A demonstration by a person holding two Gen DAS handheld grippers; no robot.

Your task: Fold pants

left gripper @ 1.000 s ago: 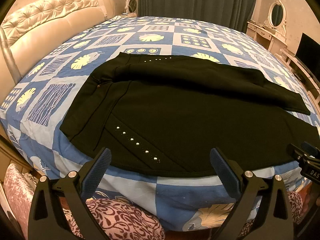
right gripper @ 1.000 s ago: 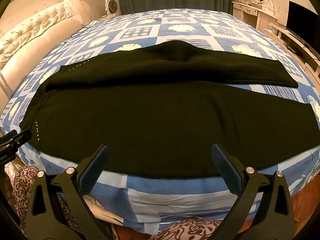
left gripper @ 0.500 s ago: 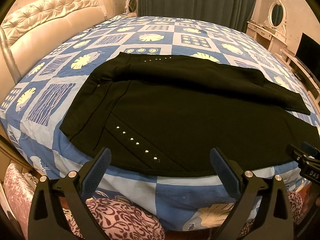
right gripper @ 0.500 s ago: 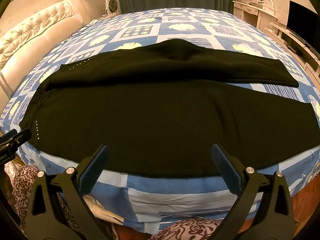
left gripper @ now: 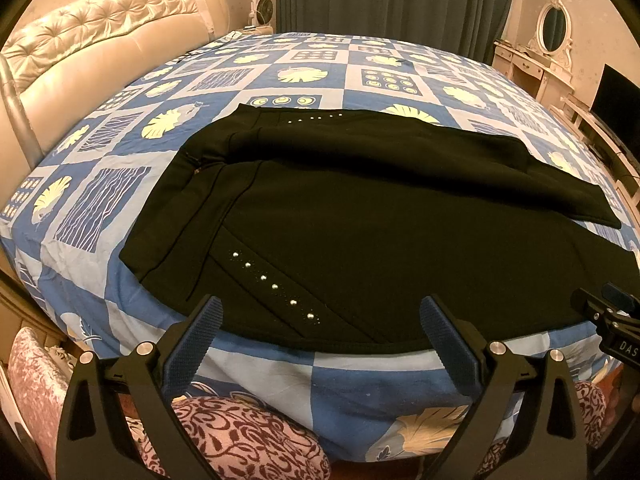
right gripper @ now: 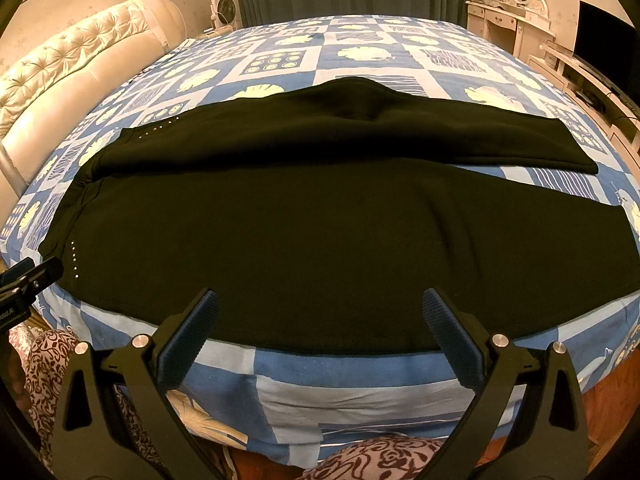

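— Black pants [left gripper: 360,232] lay flat on the bed [left gripper: 280,64], waistband toward the headboard [left gripper: 100,52], legs running away from it. Where were the grippers?

— Both hung off the pants' near edge, touching nothing. The left gripper [left gripper: 320,324] sat by the studded hip, nearer the headboard; the right gripper [right gripper: 320,316] faced the near leg's middle, farther from the headboard.

— Fingers?

— Spread wide on both, holding nothing.

— And the pants' long axis?

— Crosswise to the fingers, parallel with the bed's near edge. The two legs lay side by side, splayed apart at the cuffs. I judged folding hadn't started; each gripper would need to pinch the near hem straight ahead.
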